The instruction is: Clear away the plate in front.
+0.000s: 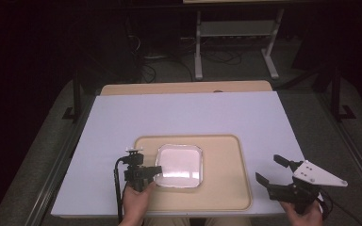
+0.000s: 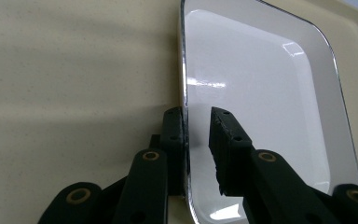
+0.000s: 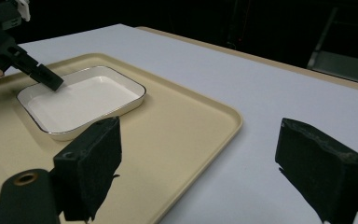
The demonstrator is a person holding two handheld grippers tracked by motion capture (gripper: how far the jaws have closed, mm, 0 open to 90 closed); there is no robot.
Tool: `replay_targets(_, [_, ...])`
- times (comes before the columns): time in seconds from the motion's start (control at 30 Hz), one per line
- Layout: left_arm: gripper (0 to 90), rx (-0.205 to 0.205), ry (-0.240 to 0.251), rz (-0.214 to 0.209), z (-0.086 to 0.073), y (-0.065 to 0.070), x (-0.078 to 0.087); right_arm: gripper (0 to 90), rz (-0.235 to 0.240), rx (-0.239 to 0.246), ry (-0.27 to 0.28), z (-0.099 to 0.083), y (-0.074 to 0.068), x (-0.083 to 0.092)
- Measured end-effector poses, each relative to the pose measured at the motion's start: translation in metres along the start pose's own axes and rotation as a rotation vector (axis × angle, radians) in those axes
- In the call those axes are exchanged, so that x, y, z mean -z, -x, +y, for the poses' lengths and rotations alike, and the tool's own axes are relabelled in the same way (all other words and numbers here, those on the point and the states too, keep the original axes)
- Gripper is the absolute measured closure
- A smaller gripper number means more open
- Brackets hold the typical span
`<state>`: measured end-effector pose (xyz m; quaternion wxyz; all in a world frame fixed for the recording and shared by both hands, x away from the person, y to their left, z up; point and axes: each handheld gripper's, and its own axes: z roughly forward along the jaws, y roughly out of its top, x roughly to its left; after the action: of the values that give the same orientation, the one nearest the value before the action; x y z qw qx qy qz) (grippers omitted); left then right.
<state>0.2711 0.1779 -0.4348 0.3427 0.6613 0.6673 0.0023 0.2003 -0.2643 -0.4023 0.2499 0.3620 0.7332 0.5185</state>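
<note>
A white square dish [image 1: 179, 165] with a thin metallic rim lies on a beige tray [image 1: 226, 188]. My left gripper [image 1: 158, 170] reaches the dish's left edge. In the left gripper view the dish [image 2: 261, 93] rests on the tray [image 2: 74, 93], and the left gripper [image 2: 198, 116] straddles the rim: one jaw stands against the outside, the other over the inside with a gap, so it is open. My right gripper [image 1: 267, 168] hovers wide open over the white table, right of the tray, with nothing between its fingers. In the right gripper view the right gripper [image 3: 200, 140] faces the dish [image 3: 81, 100].
The tray sits near the front edge of a white-covered table [image 1: 188, 113]. The left gripper [image 3: 46, 77] appears at the far left of the right gripper view, tip on the dish's edge. Dark floor and a metal stand [image 1: 235, 42] lie beyond the table.
</note>
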Motion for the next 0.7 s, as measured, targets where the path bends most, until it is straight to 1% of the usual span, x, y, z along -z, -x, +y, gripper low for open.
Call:
replay_targets(0.17, [74.5, 0.000, -0.001, -0.009, -0.0020, -0.0004, 0.0009, 13.4, -0.001, 0.004, 0.002, 0.0008, -0.0004, -0.0002])
replay_targets(0.3, [74.6, -0.009, -0.003, -0.015, -0.0033, -0.0007, 0.0016, 13.5, -0.002, 0.011, -0.003, 0.0016, -0.0029, -0.0017])
replay_targets(0.4, [74.9, -0.014, -0.009, -0.027, -0.0052, 0.0004, 0.0014, 13.5, -0.001, 0.014, -0.008, 0.0013, -0.0028, -0.0024])
replay_targets(0.7, [75.4, -0.026, -0.011, -0.029, -0.0059, 0.0026, 0.0003, 13.5, -0.004, 0.012, -0.005, 0.0013, -0.0026, -0.0015])
